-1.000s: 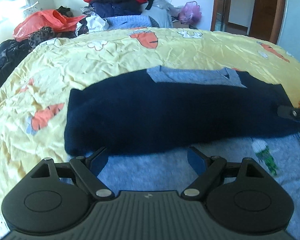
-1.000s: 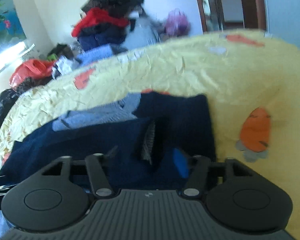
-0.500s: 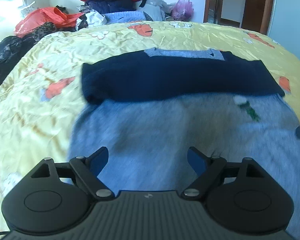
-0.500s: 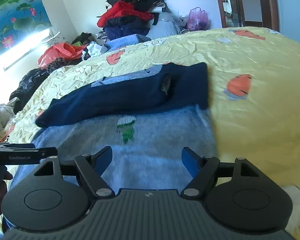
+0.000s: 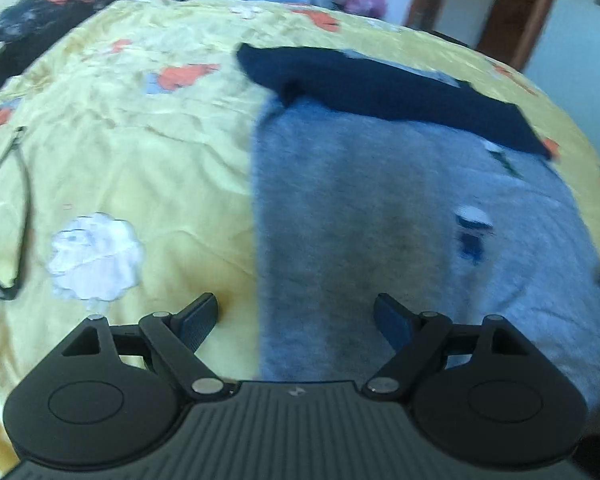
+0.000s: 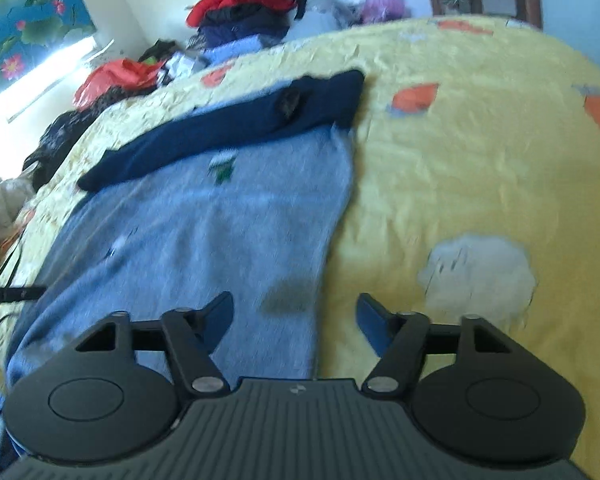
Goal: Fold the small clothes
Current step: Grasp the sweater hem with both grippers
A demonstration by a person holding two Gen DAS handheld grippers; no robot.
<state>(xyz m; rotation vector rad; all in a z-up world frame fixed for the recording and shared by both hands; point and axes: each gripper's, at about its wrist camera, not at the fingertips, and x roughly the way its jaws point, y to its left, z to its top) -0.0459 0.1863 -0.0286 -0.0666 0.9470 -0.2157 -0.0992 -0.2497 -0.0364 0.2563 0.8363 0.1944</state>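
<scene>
Your left gripper point(image 5: 295, 316) hangs over the near left edge of the grey-blue sweater point(image 5: 400, 232). That edge runs up between its two fingers: the left finger is over the yellow bedsheet point(image 5: 120, 152), the right finger over the knit. The jaws stand wide apart and hold nothing.

Your right gripper point(image 6: 296, 314) is at the opposite near edge of the same sweater point(image 6: 204, 236). Its left finger is over the knit and its right finger over the bedsheet point(image 6: 480, 168). Its jaws have just been closing a little, but they are clearly apart and nothing is pinched between them. I cannot tell whether any finger touches the cloth.

The sweater lies flat on the bed, and its long axis runs away from you toward the far side. The dark navy sleeves point(image 5: 380, 88) are folded across the far end as a band, crosswise to that axis; you see them in the right view too point(image 6: 228, 128).

Both pictures are blurred by motion. The small motifs point(image 5: 474, 228) on the chest are not readable. The near hem is hidden behind the gripper bodies. At the left edge of the right view, a dark bar point(image 6: 8, 293) is cut off by the frame.
</scene>
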